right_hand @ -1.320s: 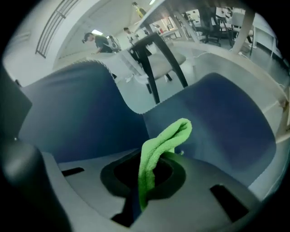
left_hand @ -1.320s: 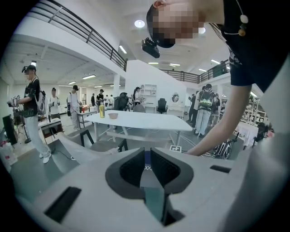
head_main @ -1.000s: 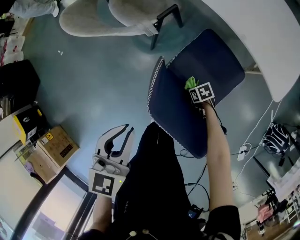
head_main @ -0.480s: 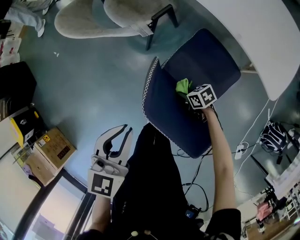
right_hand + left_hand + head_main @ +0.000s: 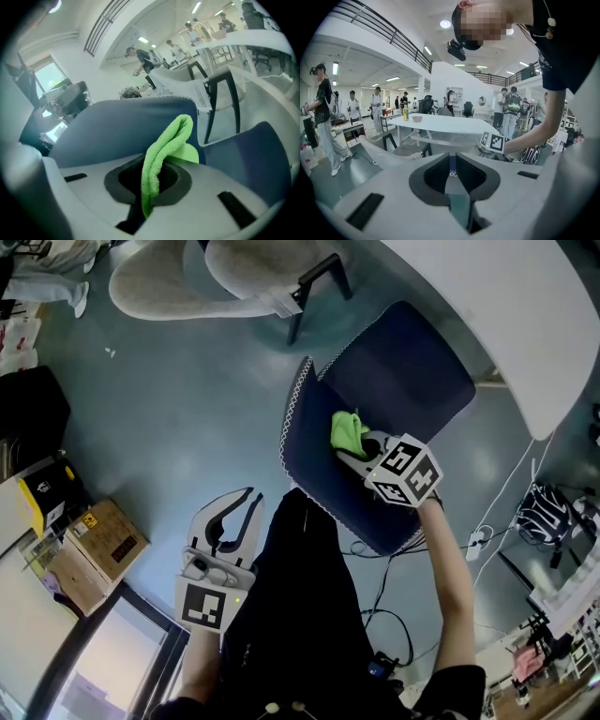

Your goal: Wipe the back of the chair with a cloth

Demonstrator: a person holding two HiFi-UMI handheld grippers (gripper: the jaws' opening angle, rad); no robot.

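A dark blue chair (image 5: 394, 381) with white stitched edging stands below me; its backrest (image 5: 314, 460) faces up in the head view. My right gripper (image 5: 354, 448) is shut on a bright green cloth (image 5: 348, 431), which lies against the inner face of the backrest. In the right gripper view the green cloth (image 5: 161, 154) sticks up from between the jaws in front of the blue backrest (image 5: 117, 126). My left gripper (image 5: 236, 512) hangs at my left side over the floor, away from the chair, jaws close together with nothing between them.
A white table (image 5: 506, 315) curves along the upper right, with a beige chair (image 5: 234, 273) beyond the blue one. Cardboard boxes (image 5: 94, 545) and a black case (image 5: 28, 418) sit on the left. Cables and a power strip (image 5: 487, 540) lie on the floor to the right.
My right gripper has drawn the green cloth down and leftward along the backrest, nearer to me. The left gripper has stayed where it was.
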